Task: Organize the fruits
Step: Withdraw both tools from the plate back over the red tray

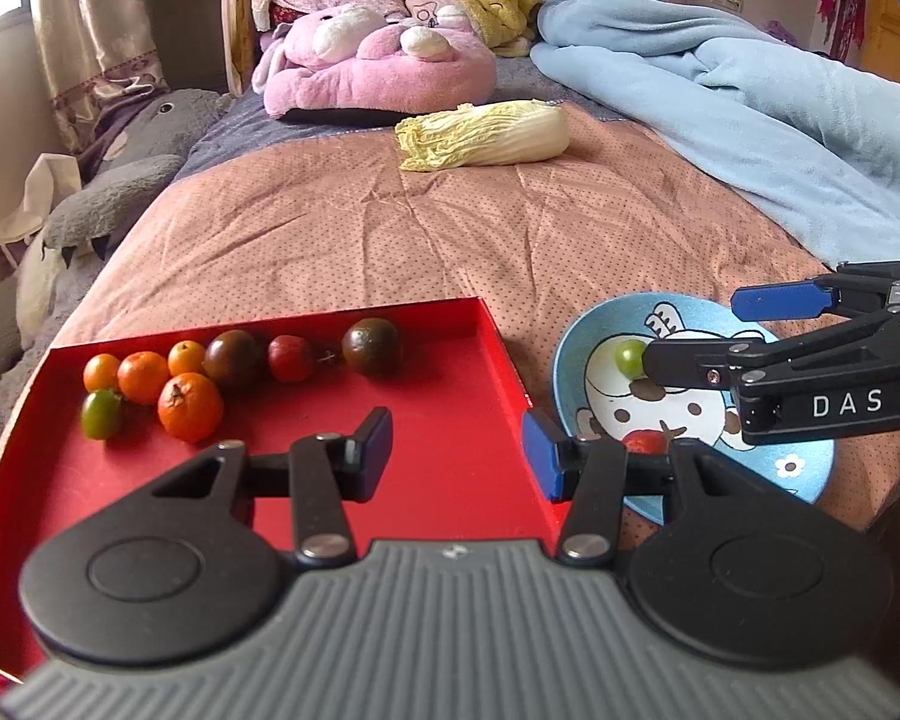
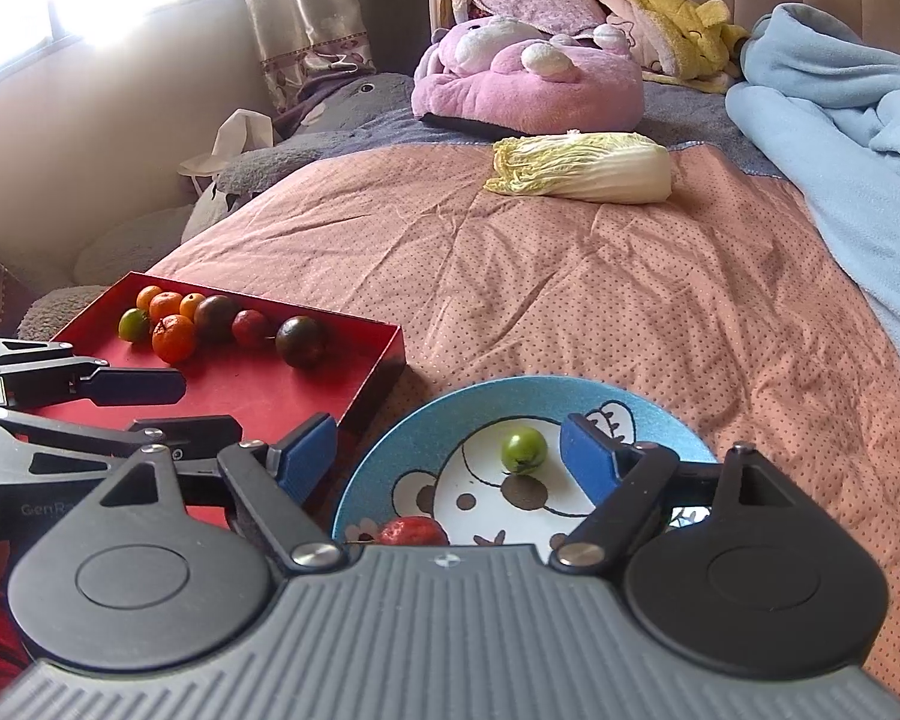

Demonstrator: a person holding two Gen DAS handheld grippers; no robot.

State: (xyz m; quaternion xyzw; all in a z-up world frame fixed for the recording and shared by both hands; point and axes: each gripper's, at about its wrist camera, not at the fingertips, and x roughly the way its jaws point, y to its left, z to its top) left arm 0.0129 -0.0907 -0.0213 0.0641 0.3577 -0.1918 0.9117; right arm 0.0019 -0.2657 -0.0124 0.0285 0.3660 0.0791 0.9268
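A red tray [image 1: 438, 372] on the bed holds several small oranges [image 1: 189, 407], a green fruit [image 1: 100, 414], a red one [image 1: 291, 358] and two dark tomatoes [image 1: 372, 345]. My left gripper [image 1: 456, 456] hangs open over the tray's near right part, with nothing between its fingers. Right of the tray lies a blue cartoon plate [image 2: 378, 450]. On it are a green fruit [image 2: 523, 450] and a red fruit [image 2: 414, 531], the red one partly hidden by the gripper body. My right gripper [image 2: 447, 459] stands open above the plate. The green fruit lies loose between its fingers, nearer the right one.
A napa cabbage [image 2: 582, 175] lies further up the pink dotted bedspread [image 2: 570, 300]. Behind it are a pink plush toy [image 2: 528, 84] and yellow bedding, with a blue blanket [image 2: 858, 120] along the right. A grey plush shark [image 1: 120, 192] hangs off the bed's left edge.
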